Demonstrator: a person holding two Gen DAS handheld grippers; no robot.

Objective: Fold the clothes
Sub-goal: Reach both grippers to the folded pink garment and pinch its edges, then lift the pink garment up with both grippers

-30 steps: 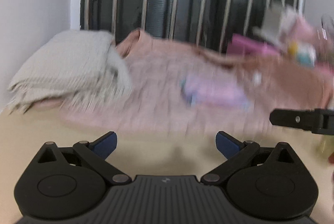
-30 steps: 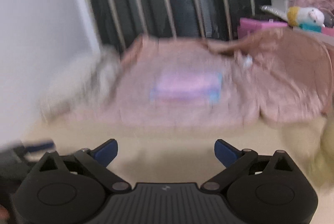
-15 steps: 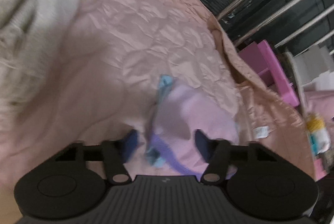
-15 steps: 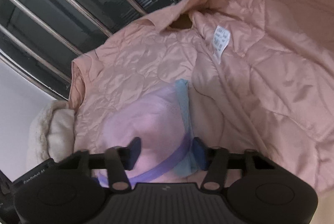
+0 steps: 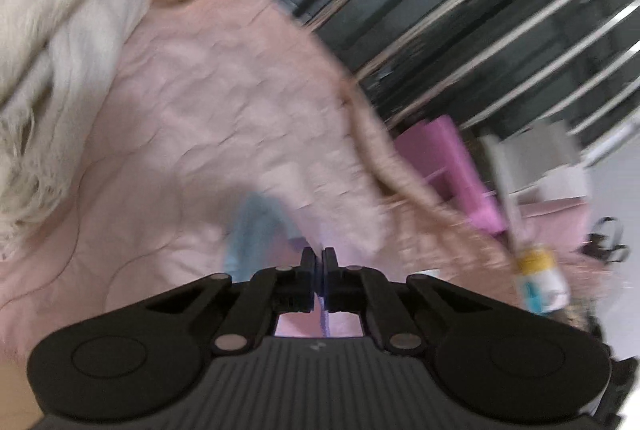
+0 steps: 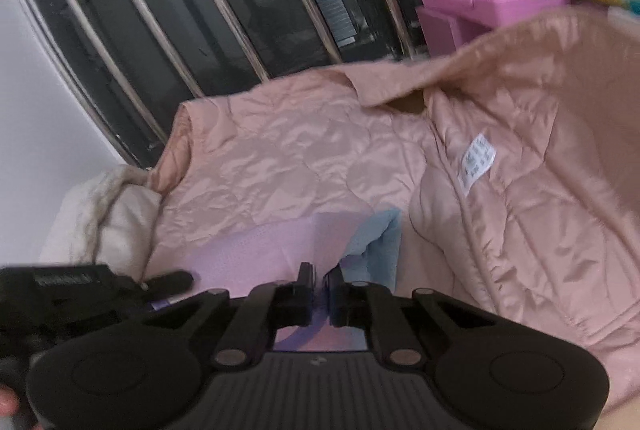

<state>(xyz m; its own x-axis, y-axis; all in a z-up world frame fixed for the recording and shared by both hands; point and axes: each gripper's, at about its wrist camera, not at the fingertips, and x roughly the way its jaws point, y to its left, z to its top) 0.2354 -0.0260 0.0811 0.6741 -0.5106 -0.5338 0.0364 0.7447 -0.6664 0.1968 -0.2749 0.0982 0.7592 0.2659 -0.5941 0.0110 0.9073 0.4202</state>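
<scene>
A: Lilac garment (image 6: 280, 250), the small one with the blue trim (image 6: 378, 238), is what both tools have hold of. It lies on top of the pink quilted jacket (image 6: 304, 153). The right tool (image 6: 319, 284) has its jaws pinched nearly together on the edge by the blue trim, and the left tool (image 5: 319, 260) is clamped just as tight on a purple-edged fold of the same piece (image 5: 325, 314)

B: So how far along would you put it?

A: Early, I'd judge. Both edges are gripped, but no fold shows in the lilac piece, and the jacket beneath is spread open and unfolded. The cream knitted throw (image 5: 60, 41) beside it looks bunched rather than folded

B: Do the two views differ much?

A: The right view is the sharper. It shows the jacket's white care label (image 6: 478, 157), its open lining, and the other tool (image 6: 96, 290) coming in from the left. The left view is blurred, yet it shows far more of the throw, touching the jacket's edge. Beyond both, metal window bars (image 6: 224, 1) and a magenta box (image 6: 492, 5)
</scene>
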